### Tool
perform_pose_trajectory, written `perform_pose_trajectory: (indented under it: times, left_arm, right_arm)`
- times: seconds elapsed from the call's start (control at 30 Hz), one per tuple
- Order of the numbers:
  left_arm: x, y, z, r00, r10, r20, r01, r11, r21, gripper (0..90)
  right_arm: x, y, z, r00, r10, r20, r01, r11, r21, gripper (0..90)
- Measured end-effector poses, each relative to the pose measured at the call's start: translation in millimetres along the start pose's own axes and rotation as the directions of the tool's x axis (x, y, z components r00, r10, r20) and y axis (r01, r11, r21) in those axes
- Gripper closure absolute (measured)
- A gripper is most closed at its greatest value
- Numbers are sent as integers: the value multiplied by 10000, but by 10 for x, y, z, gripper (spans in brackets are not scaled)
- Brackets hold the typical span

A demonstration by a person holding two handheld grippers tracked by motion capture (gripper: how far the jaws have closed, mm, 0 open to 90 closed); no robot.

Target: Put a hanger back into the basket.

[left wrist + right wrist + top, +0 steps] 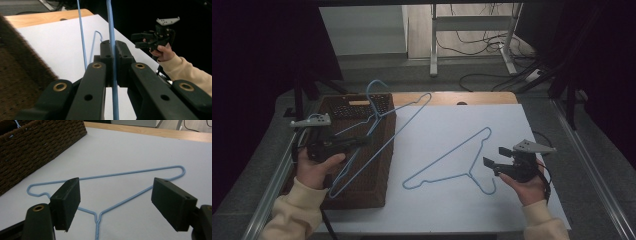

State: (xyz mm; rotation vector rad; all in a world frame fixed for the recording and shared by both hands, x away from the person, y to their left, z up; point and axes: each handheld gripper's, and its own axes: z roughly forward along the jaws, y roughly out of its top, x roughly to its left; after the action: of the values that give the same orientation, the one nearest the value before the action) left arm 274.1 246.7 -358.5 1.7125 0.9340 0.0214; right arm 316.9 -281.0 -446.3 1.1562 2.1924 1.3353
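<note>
My left gripper is shut on a light-blue wire hanger and holds it tilted above the brown wicker basket. In the left gripper view the hanger wire runs pinched between my left gripper's black pads. A second blue wire hanger lies flat on the white tabletop. My right gripper stands open just right of that hanger's hook. In the right gripper view the flat hanger lies beyond my right gripper's wide-apart pads.
The wicker basket occupies the table's left side. A wooden strip edges the far side of the table. Beyond it on the floor stand a white metal frame and loose cables.
</note>
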Motion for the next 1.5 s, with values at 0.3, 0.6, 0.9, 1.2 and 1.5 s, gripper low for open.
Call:
perform_pose_trajectory:
  times: [0.3,0.6,0.9,1.2,1.5]
  left_arm:
    - [267,-68,-190,9963,-557,-647,531,9977,-415,860]
    - [559,-110,-303,9906,-961,-970,903,9939,-626,860]
    - [825,-206,-369,9798,-1349,-1478,1263,9898,-662,860]
    - [957,-338,-309,9734,-1461,-1766,1429,9893,-309,860]
    - [1091,-462,-169,9630,-1565,-2193,1680,9852,348,860]
  right_arm:
    - [4,-11,23,9999,-94,69,93,9998,189,233]
    - [-4,-21,31,9997,-164,183,160,9996,212,234]
    - [-4,-27,38,9994,-244,232,238,9994,243,234]
    - [1,-31,48,9993,-266,255,258,9992,307,234]
    - [-7,-29,45,9992,-279,274,271,9992,290,235]
